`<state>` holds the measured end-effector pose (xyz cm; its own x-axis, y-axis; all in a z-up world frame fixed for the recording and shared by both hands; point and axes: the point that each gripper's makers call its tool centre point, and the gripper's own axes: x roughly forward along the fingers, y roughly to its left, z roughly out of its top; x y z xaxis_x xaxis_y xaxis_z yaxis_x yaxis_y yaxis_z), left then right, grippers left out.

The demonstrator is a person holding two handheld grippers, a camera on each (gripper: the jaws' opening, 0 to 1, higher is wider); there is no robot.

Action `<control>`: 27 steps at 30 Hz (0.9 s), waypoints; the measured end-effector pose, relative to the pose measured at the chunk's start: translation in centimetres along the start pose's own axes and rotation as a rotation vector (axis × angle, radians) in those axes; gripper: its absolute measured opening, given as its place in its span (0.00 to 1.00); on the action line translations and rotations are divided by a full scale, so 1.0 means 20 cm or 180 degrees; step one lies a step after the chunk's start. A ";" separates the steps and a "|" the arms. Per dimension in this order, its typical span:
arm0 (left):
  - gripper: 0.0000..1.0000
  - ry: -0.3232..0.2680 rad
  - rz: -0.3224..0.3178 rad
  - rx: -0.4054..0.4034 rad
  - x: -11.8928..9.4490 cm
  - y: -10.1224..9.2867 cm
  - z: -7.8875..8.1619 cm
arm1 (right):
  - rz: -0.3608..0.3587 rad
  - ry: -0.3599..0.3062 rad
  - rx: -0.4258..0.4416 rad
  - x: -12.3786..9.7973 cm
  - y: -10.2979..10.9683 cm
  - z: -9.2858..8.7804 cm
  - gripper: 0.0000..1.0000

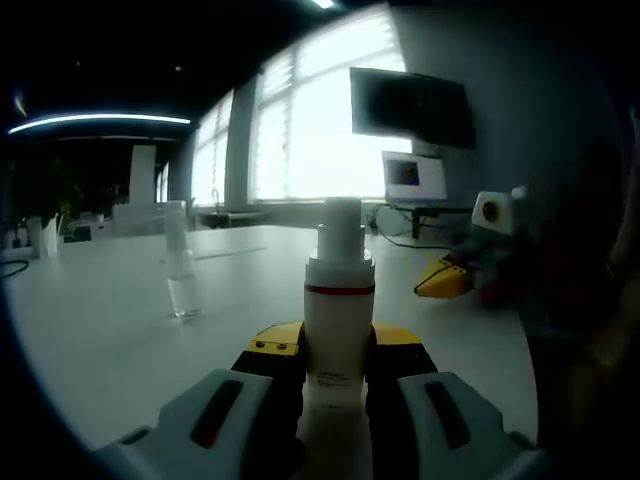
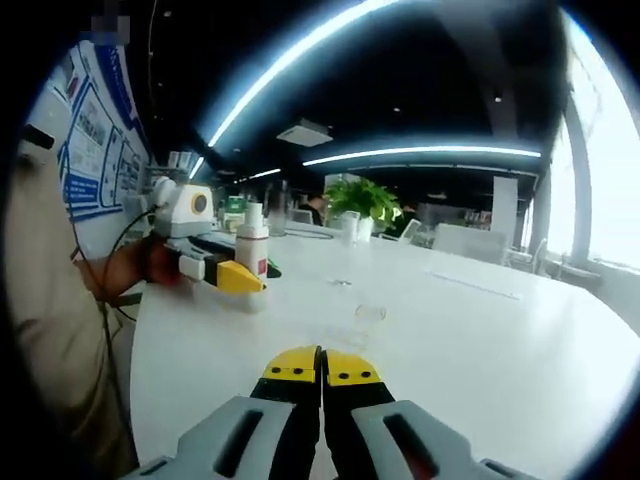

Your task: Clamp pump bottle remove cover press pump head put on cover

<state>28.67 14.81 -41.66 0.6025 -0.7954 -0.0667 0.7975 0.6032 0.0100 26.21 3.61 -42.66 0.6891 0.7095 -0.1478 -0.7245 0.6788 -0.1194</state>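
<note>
A white pump bottle (image 1: 338,310) with a red band stands upright on the white table (image 1: 120,340), its pump head bare. My left gripper (image 1: 338,348) is shut on the bottle's body, a yellow-tipped jaw on each side. A clear cover (image 1: 183,285) stands on the table to the left, apart from the bottle. In the left gripper view my right gripper (image 1: 442,281) hovers at the right, away from the bottle. In the right gripper view, the right gripper (image 2: 322,366) is shut on nothing, and the left gripper (image 2: 225,274) holds the bottle (image 2: 252,243) at the far left. The clear cover (image 2: 368,313) sits mid-table.
A dark wall screen (image 1: 410,105) and a lit monitor (image 1: 414,178) stand behind the table by bright windows. A person's hand (image 2: 140,265) grips the left tool. Green plants (image 2: 362,196) and chairs (image 2: 465,242) lie beyond the table's far side.
</note>
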 end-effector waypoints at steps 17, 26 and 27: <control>0.14 -0.0001 0.0006 0.0006 0.00 0.00 0.00 | -0.0171 -0.0140 0.0063 -0.03 -0.04 0.04 0.00; 0.14 0.0001 0.0011 -0.0007 0.00 0.01 0.00 | -0.0145 -0.0164 0.0101 -0.03 -0.05 0.07 0.00; 0.14 0.0001 0.0011 -0.0007 0.00 0.01 0.00 | -0.0143 -0.0163 0.0085 -0.03 -0.05 0.07 0.00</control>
<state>28.76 14.87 -41.67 0.6052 -0.7933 -0.0671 0.7954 0.6061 0.0079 26.52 2.84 -41.03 0.7212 0.6865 -0.0923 -0.6927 0.7145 -0.0984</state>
